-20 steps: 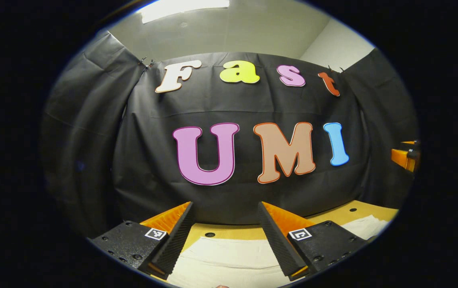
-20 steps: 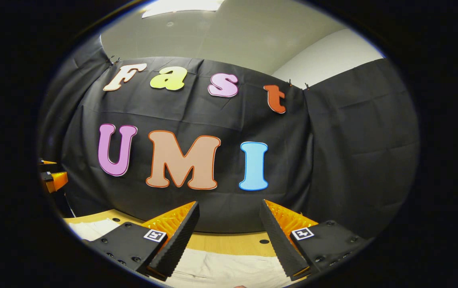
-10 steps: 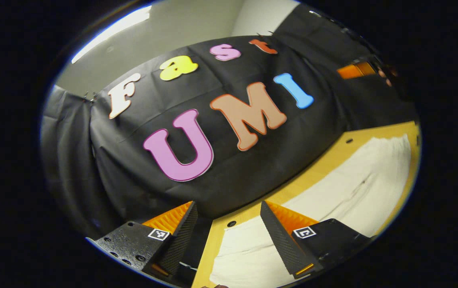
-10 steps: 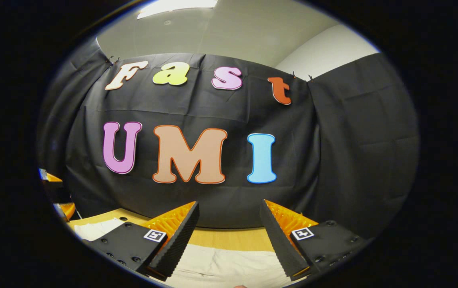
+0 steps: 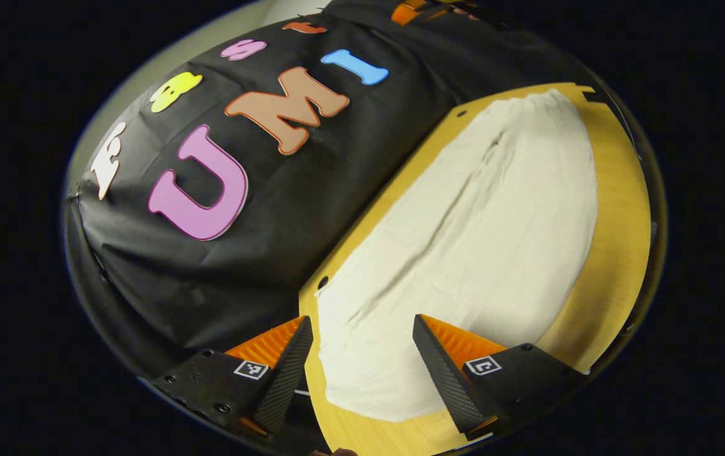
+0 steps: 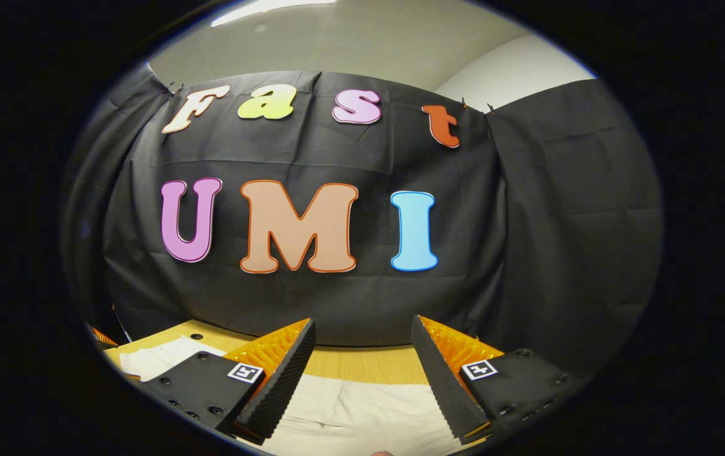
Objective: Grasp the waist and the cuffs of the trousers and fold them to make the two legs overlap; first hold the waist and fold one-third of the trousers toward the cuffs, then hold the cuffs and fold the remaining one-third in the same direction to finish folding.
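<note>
Cream-white trousers lie spread flat and lengthwise on a wooden table, reaching from near my left gripper toward the far end. My left gripper is open above the near end of the cloth, close to the table's left edge, with nothing between its fingers. In the right gripper view, my right gripper is open and held level above another part of the trousers, facing the booth wall. The right gripper also peeks in at the top of the left gripper view.
The black cloth booth wall hangs just behind the table's far edge. Small round holes dot the tabletop near that edge. Bare wood runs along the trousers' right side in the left gripper view.
My left gripper has tipped down and rolled, so the trousers and table have come into its view. The right gripper has dipped only slightly. Both stayed open.
</note>
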